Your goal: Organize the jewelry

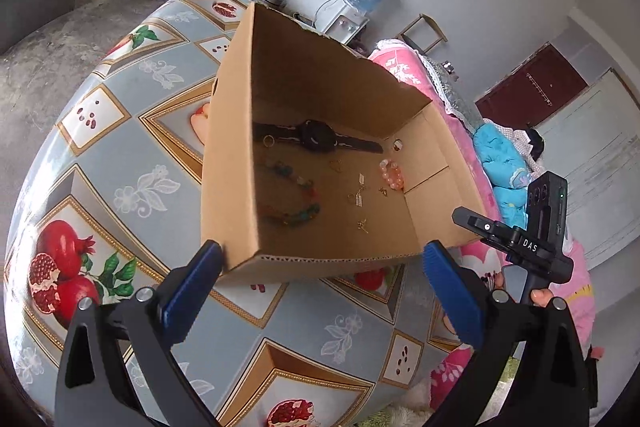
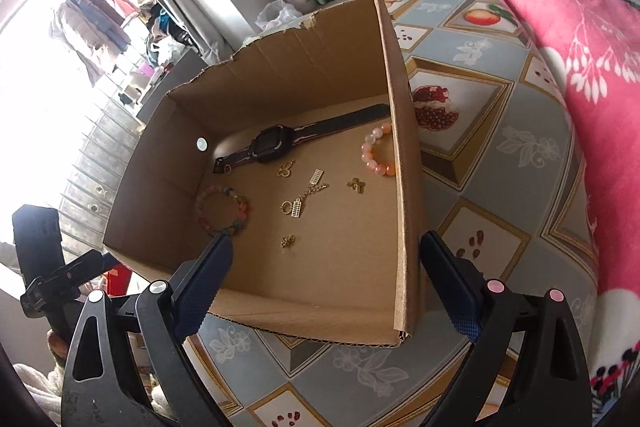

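An open cardboard box (image 1: 240, 163) (image 2: 404, 187) stands on the table. Inside lie a black watch (image 1: 316, 137) (image 2: 276, 143), a multicoloured bead bracelet (image 1: 294, 201) (image 2: 222, 209), a pink bead bracelet (image 1: 392, 174) (image 2: 376, 149) and several small gold charms (image 1: 358, 193) (image 2: 296, 207). My left gripper (image 1: 320, 291) is open in front of the box's near wall, empty. My right gripper (image 2: 326, 287) is open, its fingers astride the box's near right corner, holding nothing. The right gripper's body (image 1: 532, 231) shows at the box's right in the left wrist view.
The round table (image 1: 100, 155) (image 2: 500, 155) has a grey cloth printed with pomegranates. A pink flowered blanket (image 2: 580, 47) lies at the table's right. Bags, a water dispenser (image 1: 360, 3) and a drawer unit (image 2: 92, 163) stand beyond the table.
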A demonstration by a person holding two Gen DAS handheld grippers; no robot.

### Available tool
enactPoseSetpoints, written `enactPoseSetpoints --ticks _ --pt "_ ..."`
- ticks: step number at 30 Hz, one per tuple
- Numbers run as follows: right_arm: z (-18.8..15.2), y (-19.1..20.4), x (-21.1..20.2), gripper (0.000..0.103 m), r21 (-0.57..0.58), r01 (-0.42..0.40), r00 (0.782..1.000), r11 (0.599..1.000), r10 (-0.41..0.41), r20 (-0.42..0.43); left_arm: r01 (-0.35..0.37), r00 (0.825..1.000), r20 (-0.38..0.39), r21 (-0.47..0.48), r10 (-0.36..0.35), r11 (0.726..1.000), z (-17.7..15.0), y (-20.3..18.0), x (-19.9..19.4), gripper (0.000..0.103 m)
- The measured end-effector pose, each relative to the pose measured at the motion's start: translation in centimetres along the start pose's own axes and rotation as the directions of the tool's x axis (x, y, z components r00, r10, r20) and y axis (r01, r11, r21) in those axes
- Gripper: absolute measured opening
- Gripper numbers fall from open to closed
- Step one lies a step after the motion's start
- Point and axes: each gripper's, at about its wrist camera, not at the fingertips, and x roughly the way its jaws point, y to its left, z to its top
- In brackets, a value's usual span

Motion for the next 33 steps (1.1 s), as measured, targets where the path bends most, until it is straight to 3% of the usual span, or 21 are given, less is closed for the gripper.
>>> enactPoseSetpoints --ticks 4,7,11,14,18,23,27,30,33 --pt "-0.6 0.8 0.0 0.091 -0.024 0.061 0.998 0.998 -0.06 0.026 -0.039 0.999 0.033 0.046 0.038 0.998 -0.7 -0.6 -0.6 0.098" --pt "-0.7 1.1 -1.2 0.091 -0.019 0.098 0.992 0.995 -0.096 0.084 -0.11 0.988 0.112 0.063 0.102 0.992 -1.2 -1.2 -2.0 0.098" --pt "-1.6 1.1 -3.8 0.091 0.033 0.144 0.976 0.989 -0.147 0.16 -0.224 0.956 0.218 0.104 0.197 0.969 -1.9 -2.5 -4.2 0.098" --pt "-3.3 1.9 -5.8 0.091 0.059 0.126 0.972 0.99 -0.135 0.192 -0.318 0.928 0.253 0.152 0.274 0.936 -2.3 -3.8 -4.8 0.098" --pt "-5.6 3.8 -7.2 0.095 0.028 0.17 0.959 0.985 -0.172 0.225 -0.394 0.902 0.27 0.197 0.337 0.897 -2.8 -5.8 -4.5 0.098" --pt "-7.9 6.4 -7.8 0.095 -0.032 0.251 0.941 0.967 -0.236 0.242 -0.396 0.898 0.296 0.228 0.324 0.889 -3.3 -7.9 -4.3 0.098" --pt "-9.0 7.6 -7.7 0.095 -0.072 0.287 0.934 0.955 -0.263 0.243 -0.467 0.864 0.309 0.2 0.397 0.862 -3.2 -8.6 -3.8 0.098" --pt "-9.3 8.2 -7.5 0.095 -0.086 0.322 0.923 0.943 -0.293 0.249 -0.466 0.868 0.287 0.191 0.405 0.864 -3.1 -8.7 -3.2 0.098" --pt "-9.5 8.5 -7.4 0.095 -0.087 0.348 0.913 0.933 -0.317 0.257 -0.488 0.857 0.274 0.166 0.435 0.857 -3.3 -8.7 -2.8 0.098"
